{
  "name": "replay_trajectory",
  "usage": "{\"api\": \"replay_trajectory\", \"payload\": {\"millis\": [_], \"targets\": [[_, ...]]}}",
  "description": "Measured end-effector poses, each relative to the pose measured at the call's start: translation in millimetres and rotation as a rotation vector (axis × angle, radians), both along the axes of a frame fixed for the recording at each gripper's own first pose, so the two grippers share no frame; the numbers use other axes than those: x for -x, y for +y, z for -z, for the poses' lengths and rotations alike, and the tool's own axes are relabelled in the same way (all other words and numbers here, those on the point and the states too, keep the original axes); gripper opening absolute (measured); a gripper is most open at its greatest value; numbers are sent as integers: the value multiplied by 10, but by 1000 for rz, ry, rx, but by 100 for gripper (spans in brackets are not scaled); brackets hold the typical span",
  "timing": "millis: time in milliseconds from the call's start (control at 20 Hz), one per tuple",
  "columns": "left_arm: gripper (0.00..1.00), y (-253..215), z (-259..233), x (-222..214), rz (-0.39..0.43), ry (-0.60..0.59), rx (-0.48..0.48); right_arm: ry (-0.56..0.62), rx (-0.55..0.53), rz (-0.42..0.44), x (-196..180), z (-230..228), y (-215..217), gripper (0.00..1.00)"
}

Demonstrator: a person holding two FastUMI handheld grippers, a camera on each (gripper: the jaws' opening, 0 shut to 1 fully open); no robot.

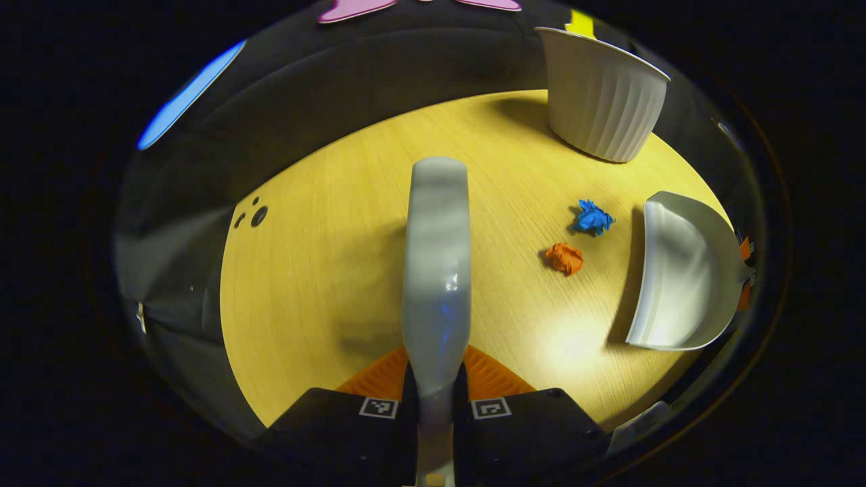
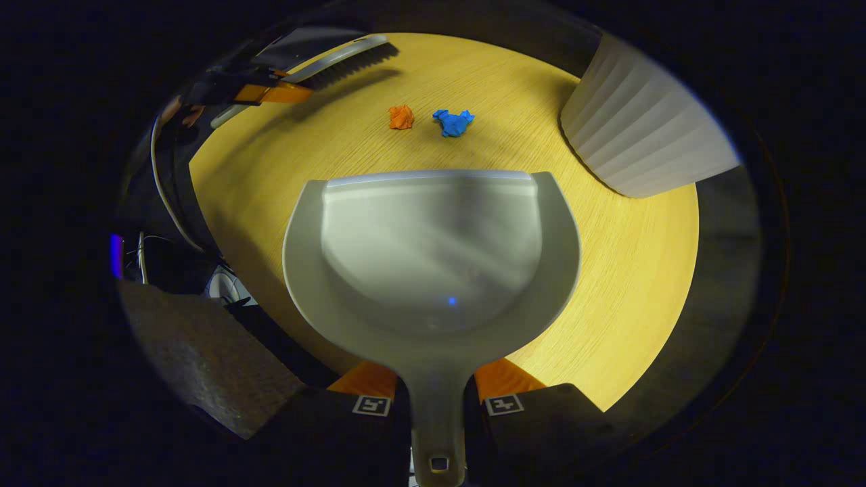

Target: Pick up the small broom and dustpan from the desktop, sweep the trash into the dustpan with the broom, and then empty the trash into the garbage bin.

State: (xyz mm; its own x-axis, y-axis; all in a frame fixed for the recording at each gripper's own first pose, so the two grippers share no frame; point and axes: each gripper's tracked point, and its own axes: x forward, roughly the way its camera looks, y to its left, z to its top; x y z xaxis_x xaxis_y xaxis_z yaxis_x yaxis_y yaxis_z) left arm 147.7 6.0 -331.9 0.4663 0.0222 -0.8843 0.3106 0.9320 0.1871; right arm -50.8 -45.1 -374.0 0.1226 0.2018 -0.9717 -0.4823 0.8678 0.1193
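— What do we hold on the left?

— Our left gripper (image 1: 436, 399) has its fingers clamped on the smooth, pale plastic handle of the broom (image 1: 436, 270), which runs straight ahead over the wood-grain counter (image 1: 318, 284). In the right gripper view the broom's dark bristles (image 2: 355, 62) show at the far left of the counter.

— And the right?

— Our right gripper (image 2: 438, 406) has its fingers pressed on the flat stem of the dustpan (image 2: 433, 264), a glossy grey scoop with a rounded back wall and a straight front lip.

— Where is the trash?

— Two crumpled paper wads, the orange wad (image 2: 401, 116) and the blue wad (image 2: 453, 122), lie near each other just beyond the lip, between broom and dustpan. The ribbed white garbage bin (image 2: 643, 135) stands upright on the counter, at the right.
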Motion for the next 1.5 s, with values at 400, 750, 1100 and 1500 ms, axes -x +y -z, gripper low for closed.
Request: {"api": "replay_trajectory", "payload": {"millis": [400,750,1100,1500], "targets": [[25,-617,309,-258,130,96,3,23,33,-22,-91,181,-42,31],[25,-1057,447,-81,226,194,66,9,19,-16,-170,219,-70,36],[25,-1620,418,305,336,318,235,-8,7,-14,-116,269,-82,36],[25,-1856,97,666,296,379,341,-141,-78,39,-99,533,17,35]]}}
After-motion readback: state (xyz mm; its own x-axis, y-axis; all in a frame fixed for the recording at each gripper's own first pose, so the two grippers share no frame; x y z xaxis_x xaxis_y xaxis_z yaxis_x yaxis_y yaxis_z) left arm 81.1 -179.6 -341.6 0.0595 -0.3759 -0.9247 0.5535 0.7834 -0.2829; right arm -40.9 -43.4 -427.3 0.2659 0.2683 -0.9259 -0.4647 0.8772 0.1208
